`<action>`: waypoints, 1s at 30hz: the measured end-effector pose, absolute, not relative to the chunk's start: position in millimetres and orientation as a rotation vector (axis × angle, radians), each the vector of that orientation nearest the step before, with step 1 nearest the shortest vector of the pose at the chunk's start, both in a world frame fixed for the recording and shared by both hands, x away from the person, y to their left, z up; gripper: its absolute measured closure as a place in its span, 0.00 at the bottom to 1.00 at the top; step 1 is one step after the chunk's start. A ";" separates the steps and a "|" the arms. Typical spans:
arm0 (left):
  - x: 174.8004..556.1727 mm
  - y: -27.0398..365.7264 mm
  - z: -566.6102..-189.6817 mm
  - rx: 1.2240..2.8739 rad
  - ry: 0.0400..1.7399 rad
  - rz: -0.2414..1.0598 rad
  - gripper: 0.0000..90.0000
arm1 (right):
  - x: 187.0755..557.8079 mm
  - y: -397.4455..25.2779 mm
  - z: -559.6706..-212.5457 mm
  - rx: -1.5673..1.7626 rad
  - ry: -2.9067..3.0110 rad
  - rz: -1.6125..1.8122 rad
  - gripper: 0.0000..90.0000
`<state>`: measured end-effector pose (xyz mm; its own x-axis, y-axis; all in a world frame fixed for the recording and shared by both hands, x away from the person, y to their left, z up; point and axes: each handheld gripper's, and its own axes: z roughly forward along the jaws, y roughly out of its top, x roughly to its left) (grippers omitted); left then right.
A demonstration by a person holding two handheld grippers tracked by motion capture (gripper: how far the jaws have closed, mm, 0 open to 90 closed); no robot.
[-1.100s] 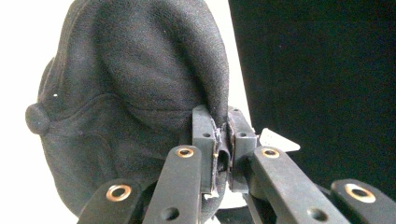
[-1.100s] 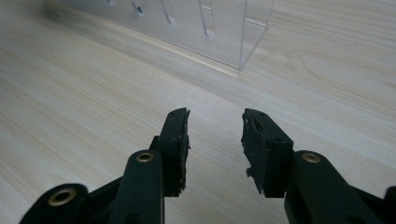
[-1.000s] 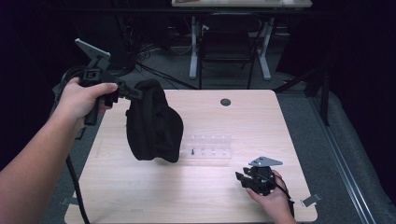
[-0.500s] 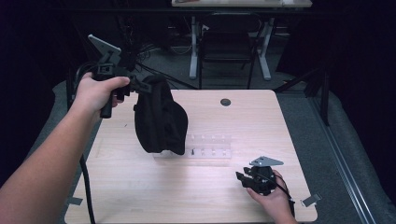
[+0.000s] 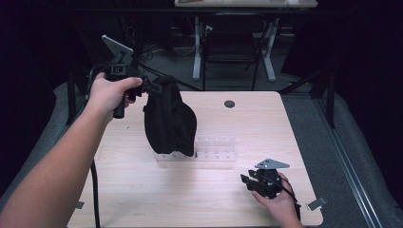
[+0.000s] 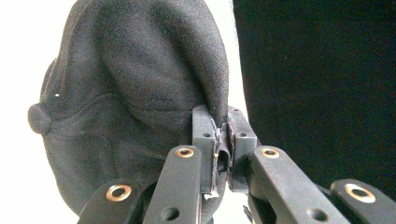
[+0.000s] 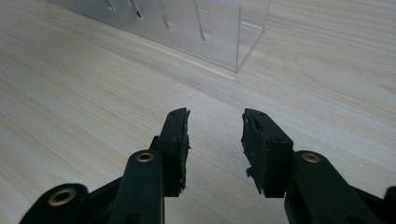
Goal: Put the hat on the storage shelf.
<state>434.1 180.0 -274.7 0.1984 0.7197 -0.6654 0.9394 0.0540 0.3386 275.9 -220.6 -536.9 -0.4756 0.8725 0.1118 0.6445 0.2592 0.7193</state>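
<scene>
A black fabric cap (image 5: 168,118) hangs in the air from my left gripper (image 5: 153,87), which is shut on a fold of its rim at the top. In the left gripper view the jaws (image 6: 222,140) pinch that fold, and the cap (image 6: 130,93) bulges out to their left. The cap's lower end covers the left part of a clear acrylic rack (image 5: 214,149) lying mid-table. My right gripper (image 5: 248,181) rests low near the table's front right, open with nothing between its fingers (image 7: 215,135). It points toward the rack's corner (image 7: 187,28).
The wooden table (image 5: 142,199) has a small black round cap (image 5: 229,103) set in its far middle. Behind the table stand a chair (image 5: 230,52) and white desk legs. A black cable trails from the left gripper along the table's left side.
My left hand has carried the cap rightward and higher; it now hangs over the left end of the rack. The right gripper has stayed put.
</scene>
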 end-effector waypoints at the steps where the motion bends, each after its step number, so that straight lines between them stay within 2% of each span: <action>1: 434.3 178.6 -275.0 1.716 1.574 -0.363 0.94 | 276.0 -220.6 -537.0 1.396 2.227 1.047 0.67; 30: 431.1 138.2 -278.7 1.801 1.511 -0.373 0.94 | 275.8 -221.0 -535.2 1.390 2.222 1.049 0.67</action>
